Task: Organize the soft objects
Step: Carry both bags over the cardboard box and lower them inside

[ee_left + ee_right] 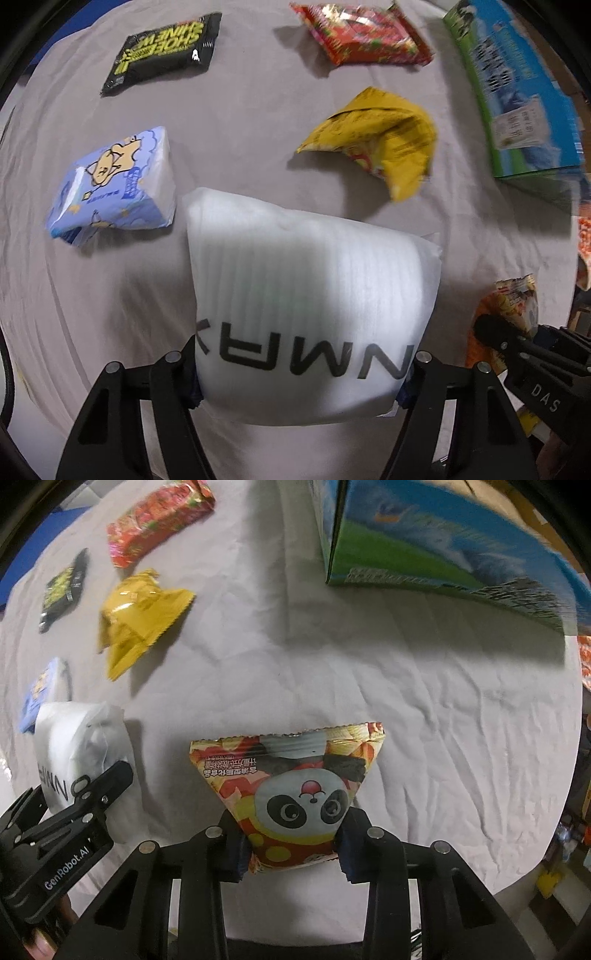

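My left gripper (298, 387) is shut on a white foam pouch (310, 295) with dark lettering; both pads press into its sides. The pouch hangs just above the grey cloth (258, 129). In the right wrist view, my right gripper (291, 853) is shut on the lower end of a red and yellow snack bag with a panda on it (295, 775). The white pouch (77, 738) and the left gripper's finger show at the left of that view. The panda bag (509, 306) sits at the right edge of the left wrist view.
On the cloth lie a yellow crumpled bag (376, 147), a red snack bag (362, 33), a black packet (166, 48) and a blue tissue pack (114, 184). A tall blue and green carton (443, 546) stands at the far right.
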`<state>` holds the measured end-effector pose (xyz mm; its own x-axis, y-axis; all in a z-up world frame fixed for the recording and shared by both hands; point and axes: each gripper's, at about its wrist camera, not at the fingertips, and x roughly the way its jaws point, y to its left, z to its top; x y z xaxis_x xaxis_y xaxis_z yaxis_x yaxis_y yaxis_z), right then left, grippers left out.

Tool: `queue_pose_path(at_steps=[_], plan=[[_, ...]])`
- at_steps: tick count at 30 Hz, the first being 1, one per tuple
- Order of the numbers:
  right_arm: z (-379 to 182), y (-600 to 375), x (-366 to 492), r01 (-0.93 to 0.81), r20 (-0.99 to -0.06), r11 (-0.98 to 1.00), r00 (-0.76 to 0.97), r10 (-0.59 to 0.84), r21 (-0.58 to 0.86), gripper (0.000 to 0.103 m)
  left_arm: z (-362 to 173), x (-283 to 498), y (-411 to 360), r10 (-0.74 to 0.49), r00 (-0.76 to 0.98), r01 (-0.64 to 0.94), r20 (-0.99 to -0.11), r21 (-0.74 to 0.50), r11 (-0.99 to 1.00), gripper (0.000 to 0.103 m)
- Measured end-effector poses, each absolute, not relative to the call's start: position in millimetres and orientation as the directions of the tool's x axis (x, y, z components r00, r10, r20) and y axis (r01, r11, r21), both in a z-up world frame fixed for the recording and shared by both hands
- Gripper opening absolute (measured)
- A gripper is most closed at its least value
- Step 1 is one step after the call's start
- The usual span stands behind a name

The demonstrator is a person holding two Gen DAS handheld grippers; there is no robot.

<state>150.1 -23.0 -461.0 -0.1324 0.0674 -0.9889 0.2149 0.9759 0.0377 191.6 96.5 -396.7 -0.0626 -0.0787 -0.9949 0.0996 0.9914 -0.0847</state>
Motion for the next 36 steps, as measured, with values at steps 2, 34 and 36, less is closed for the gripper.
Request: queue_pose_path(at_steps=[2, 34, 36], plan=[[-454.2, -28.0, 147.5, 0.205, -0.99, 0.977, -0.116, 0.075, 0.05, 0.038, -376.2, 186.7, 86.6, -0.096, -0.039, 0.103, -0.995, -0.099, 0.99, 0.07], [-285.5, -310.7, 311.9, 0.146, -0.97, 0.981, 0.223, 0.092, 0.126, 0.038, -260.8, 368.2, -201.1, -0.342, 0.017, 0.257, -0.939, -0.327, 0.909, 0.07], [-302.2, -320.5, 333.2, 0.131, -0.977, 0.987, 0.199, 0.07, 0.098, 0.038, -283.8, 391.0, -213.6, -0.347, -0.025, 0.218, -0.937, -0.344, 0.913, 0.07]])
